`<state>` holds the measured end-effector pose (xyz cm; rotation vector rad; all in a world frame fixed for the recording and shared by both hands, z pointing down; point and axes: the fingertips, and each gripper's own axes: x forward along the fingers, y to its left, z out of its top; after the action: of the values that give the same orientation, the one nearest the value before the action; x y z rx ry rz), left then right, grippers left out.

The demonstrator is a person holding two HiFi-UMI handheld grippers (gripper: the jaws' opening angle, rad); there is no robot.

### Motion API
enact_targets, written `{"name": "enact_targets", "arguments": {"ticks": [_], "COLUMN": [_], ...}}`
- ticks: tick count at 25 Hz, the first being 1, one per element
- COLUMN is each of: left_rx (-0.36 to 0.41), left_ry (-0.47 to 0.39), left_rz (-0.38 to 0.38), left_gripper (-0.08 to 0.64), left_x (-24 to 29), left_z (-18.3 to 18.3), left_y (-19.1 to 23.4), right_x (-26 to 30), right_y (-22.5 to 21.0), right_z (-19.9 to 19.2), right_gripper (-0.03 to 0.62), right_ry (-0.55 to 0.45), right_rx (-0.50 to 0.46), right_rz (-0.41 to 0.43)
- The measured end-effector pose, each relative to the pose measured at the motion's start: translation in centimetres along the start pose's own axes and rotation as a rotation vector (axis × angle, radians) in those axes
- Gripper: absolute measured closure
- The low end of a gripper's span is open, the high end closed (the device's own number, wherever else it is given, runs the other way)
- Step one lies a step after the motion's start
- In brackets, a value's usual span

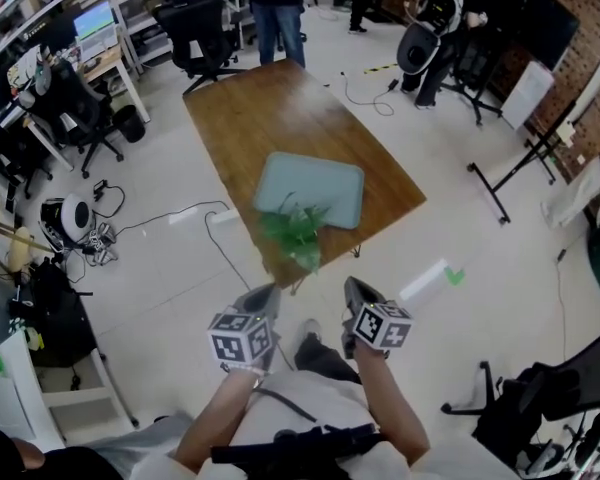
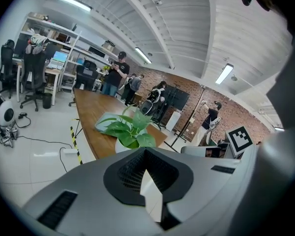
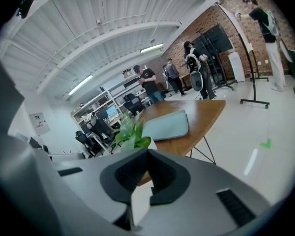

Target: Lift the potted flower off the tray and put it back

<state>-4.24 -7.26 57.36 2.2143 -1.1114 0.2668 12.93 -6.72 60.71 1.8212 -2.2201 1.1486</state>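
The potted flower point(image 1: 293, 230), green leaves in a white pot, stands at the near end of the wooden table point(image 1: 280, 118), just in front of the pale green tray point(image 1: 310, 190). The leaves hide whether the pot touches the tray. Both grippers hang over the floor close to my body, short of the table and apart from the plant. My left gripper point(image 1: 260, 300) is shut and holds nothing. My right gripper point(image 1: 358, 290) is shut and empty too. The left gripper view has the plant point(image 2: 130, 131) ahead with the tray point(image 2: 103, 122) behind it. In the right gripper view the plant point(image 3: 131, 132) stands left of the tray point(image 3: 168, 125).
People stand at the table's far end point(image 1: 277, 8) and at the back right point(image 1: 440, 28). Office chairs point(image 1: 195, 28) and desks line the left. A cable point(image 1: 215, 228) and a green floor mark point(image 1: 453, 276) lie near the table. A black chair point(image 1: 550, 398) stands at my right.
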Motion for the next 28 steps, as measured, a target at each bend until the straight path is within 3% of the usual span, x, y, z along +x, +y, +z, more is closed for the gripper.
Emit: {"name": "enact_targets", "arguments": {"ticks": [7, 14, 16, 26, 28], "left_rx": [0.000, 0.010, 0.012, 0.040, 0.046], "left_ry": [-0.019, -0.020, -0.020, -0.030, -0.031], "left_rz": [-0.020, 0.008, 0.011, -0.012, -0.018], "left_gripper": [0.563, 0.563, 0.565, 0.565, 0.565], "left_x": [-0.4, -0.4, -0.1, 1.9, 2.4], "left_z": [0.2, 0.8, 1.2, 3.3, 3.6], "left_y": [-0.6, -0.5, -0.4, -1.7, -1.8], "right_x": [-0.4, 0.8, 1.7, 7.6, 9.2], "right_y": [0.5, 0.1, 0.0, -2.2, -2.0], "right_z": [0.2, 1.1, 1.7, 6.2, 6.4], "right_gripper": [0.592, 0.591, 0.555, 0.512, 0.466], "right_ry": [0.002, 0.015, 0.033, 0.126, 0.159], "right_rx": [-0.017, -0.035, -0.050, -0.089, -0.092], "right_rz": [0.008, 0.045, 0.061, 0.152, 0.187]}}
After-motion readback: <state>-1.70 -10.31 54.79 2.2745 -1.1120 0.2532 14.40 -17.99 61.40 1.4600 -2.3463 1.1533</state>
